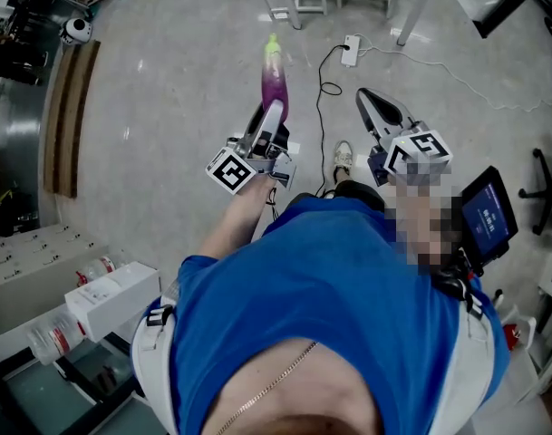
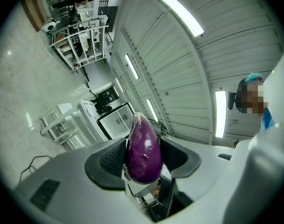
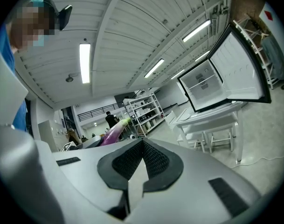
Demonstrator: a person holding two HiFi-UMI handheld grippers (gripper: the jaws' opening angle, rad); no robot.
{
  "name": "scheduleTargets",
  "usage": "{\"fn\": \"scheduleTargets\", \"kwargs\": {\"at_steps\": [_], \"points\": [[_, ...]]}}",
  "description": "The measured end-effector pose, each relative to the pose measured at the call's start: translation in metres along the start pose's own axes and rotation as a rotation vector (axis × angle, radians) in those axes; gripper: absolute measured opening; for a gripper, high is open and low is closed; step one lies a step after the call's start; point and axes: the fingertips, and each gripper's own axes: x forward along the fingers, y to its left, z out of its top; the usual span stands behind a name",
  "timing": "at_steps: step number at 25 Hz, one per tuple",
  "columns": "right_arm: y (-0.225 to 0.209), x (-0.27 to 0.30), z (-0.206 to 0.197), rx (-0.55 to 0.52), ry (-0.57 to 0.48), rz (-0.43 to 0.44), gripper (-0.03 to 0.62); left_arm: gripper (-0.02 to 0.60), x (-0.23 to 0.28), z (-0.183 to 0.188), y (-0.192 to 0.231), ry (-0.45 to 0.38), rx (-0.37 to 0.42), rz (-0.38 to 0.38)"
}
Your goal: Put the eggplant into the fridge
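eggplant in the left gripper, fridge not yet reached

at the centre left of the head view my left gripper (image 1: pixel 270 123) is clamped on the thick end of the eggplant (image 1: pixel 275 80). its jaws stand quite wide around it, and the green tip points to the top of the frame. right of it, the right gripper (image 1: pixel 378 111) has its jaws together, with nothing between them. in the right gripper view the fridge (image 3: pixel 228 76) stands at the upper right on a white table (image 3: pixel 211 118), with its door open. i judge this is the carry step. next i must bring the eggplant into the open compartment and lay it on a shelf before i release.
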Motion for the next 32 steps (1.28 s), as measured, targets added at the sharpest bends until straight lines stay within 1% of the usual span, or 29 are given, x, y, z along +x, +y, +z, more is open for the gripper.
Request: {"fn": "scheduleTargets", "kwargs": {"at_steps": [4,6,8,10,18,24,29,32], "points": [[-0.022,0.027,0.017,0.006,0.001,0.007,0.002,0.238,0.032,0.014,0.017,0.004,0.006,0.009],[-0.046,0.046,0.03,0.009,0.003,0.012,0.002,0.238,0.061,0.019,0.032,0.003,0.007,0.016],[-0.08,0.07,0.046,0.01,0.008,0.02,0.002,0.238,0.098,0.023,0.052,0.001,0.007,0.026],[-0.099,0.085,0.057,0.009,0.01,0.026,0.002,0.238,0.121,0.028,0.064,-0.002,0.009,0.032],[-0.09,0.094,0.071,-0.01,-0.009,0.044,0.002,0.238,0.129,0.044,0.061,-0.012,0.028,0.017],[-0.091,0.095,0.072,-0.003,-0.021,0.038,0.002,0.238,0.13,0.054,0.06,-0.01,0.048,0.02],[-0.083,0.102,0.082,0.0,-0.029,0.033,0.002,0.238,0.133,0.072,0.056,-0.011,0.058,0.022],[-0.106,0.111,0.089,0.005,-0.033,0.026,0.002,0.238,0.158,0.071,0.069,-0.004,0.061,0.025]]}}
